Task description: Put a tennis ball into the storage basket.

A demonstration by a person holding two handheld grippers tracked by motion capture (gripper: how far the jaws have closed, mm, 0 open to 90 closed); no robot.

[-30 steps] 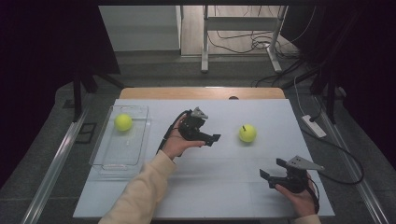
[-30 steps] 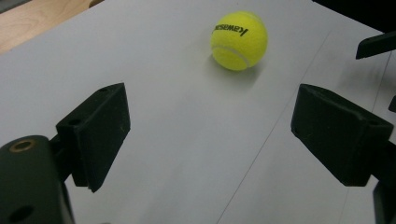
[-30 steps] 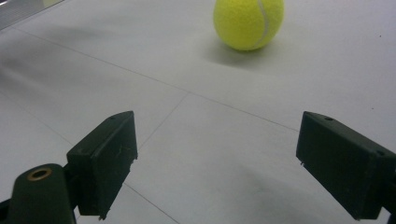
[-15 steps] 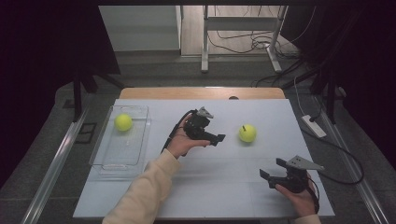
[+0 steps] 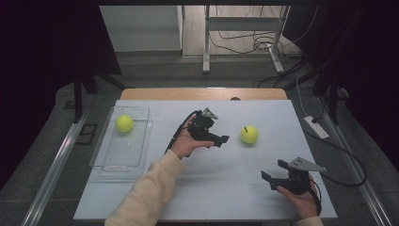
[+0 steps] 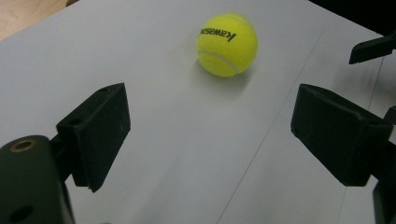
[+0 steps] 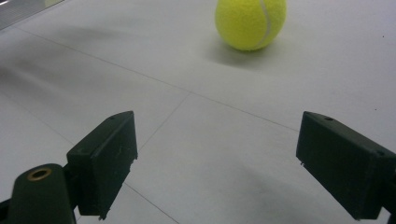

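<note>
A yellow-green tennis ball [image 5: 249, 134] with black lettering lies on the white table, right of centre. My left gripper [image 5: 219, 134] hovers just left of it, open, with nothing between its jaws. Ahead of the left gripper [image 6: 219, 126], in its own view, the ball [image 6: 227, 44] rests a short way off. My right gripper [image 5: 274, 170] is held near the front right of the table, open and empty. From the right gripper [image 7: 215, 154] the same ball [image 7: 251, 23] appears farther ahead. A second tennis ball [image 5: 124, 123] sits in a clear tray [image 5: 109, 162] at the left.
The white table top [image 5: 221, 193] has a wooden strip [image 5: 202, 93] along its far edge. A power strip [image 5: 316, 127] and cables lie off the right side. A metal stand [image 5: 206, 42] is behind the table. One jaw of the right gripper [image 6: 373, 49] shows in the left gripper view.
My left gripper has edged slightly to the right, toward the ball on the table. The right gripper and both balls have stayed where they were.
</note>
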